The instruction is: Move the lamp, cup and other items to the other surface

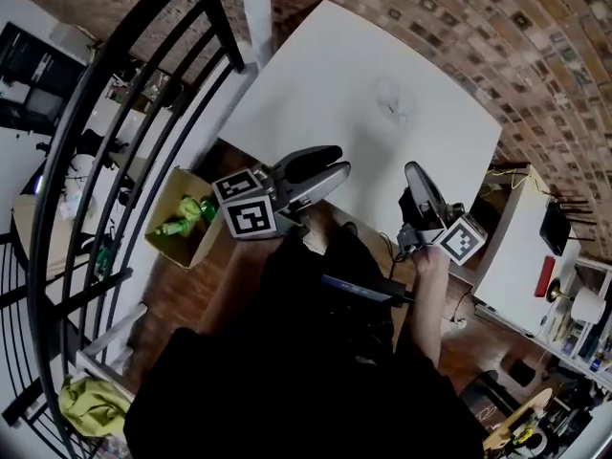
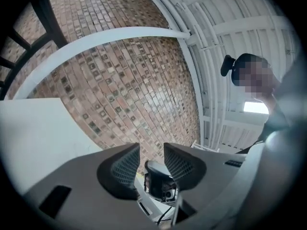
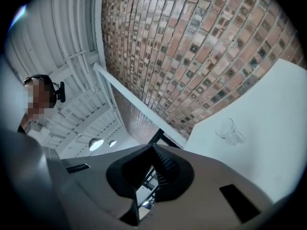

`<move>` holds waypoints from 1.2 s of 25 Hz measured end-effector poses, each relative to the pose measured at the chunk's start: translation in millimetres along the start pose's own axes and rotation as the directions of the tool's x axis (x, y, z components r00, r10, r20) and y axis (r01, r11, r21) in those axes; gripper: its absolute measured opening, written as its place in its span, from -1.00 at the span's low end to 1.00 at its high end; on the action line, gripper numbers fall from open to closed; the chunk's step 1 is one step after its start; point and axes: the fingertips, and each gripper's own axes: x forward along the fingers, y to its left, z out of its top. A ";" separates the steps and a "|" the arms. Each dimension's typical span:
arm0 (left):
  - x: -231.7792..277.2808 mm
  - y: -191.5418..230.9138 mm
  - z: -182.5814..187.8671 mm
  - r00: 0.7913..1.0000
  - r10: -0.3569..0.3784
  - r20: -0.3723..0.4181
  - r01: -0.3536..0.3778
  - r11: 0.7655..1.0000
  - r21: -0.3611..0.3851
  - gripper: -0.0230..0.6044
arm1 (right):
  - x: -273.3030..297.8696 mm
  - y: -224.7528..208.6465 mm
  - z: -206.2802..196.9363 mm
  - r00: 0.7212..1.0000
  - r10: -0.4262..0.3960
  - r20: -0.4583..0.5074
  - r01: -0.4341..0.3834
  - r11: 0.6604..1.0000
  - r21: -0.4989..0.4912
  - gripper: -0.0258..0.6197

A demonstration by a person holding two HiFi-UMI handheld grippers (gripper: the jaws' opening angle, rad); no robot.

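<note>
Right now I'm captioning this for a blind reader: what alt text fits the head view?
From above, a person holds two grippers at the near edge of a white table bearing a glass cup: left gripper open, right gripper shut. Brick wall behind; black railing and cardboard box at left.

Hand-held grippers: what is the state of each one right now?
Left hand-held gripper: open, holding nothing.
Right hand-held gripper: closed, holding nothing.

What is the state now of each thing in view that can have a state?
Left hand-held gripper: open, nothing between the jaws.
Right hand-held gripper: shut, empty.
Glass cup: empty, standing on the white table.
Cardboard box: open, green items inside.
</note>
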 end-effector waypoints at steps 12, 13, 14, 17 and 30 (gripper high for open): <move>16.3 21.7 -13.3 0.997 -0.024 -0.070 0.020 0.998 -0.056 -0.44 | -17.9 -54.3 4.3 0.986 -0.151 0.064 0.152 0.988 -0.008 -0.71; 19.0 23.2 -12.5 0.997 -0.017 -0.073 0.013 0.998 -0.058 -0.44 | -16.2 -59.6 6.5 0.986 -0.159 0.057 0.160 0.987 -0.017 -0.69; 22.1 25.1 -12.0 0.997 -0.011 -0.075 0.007 0.998 -0.058 -0.44 | -14.3 -65.9 8.5 0.984 -0.169 0.049 0.171 0.985 -0.027 -0.67; 32.2 33.8 -13.4 0.996 0.006 -0.088 -0.011 0.998 -0.062 -0.44 | -6.9 -89.5 12.1 0.981 -0.194 0.031 0.195 0.980 -0.029 -0.62; 96.5 83.6 -9.3 0.987 0.096 -0.132 -0.108 0.991 -0.084 -0.44 | 24.6 -226.8 38.0 0.918 -0.372 -0.138 0.346 0.921 -0.178 -0.43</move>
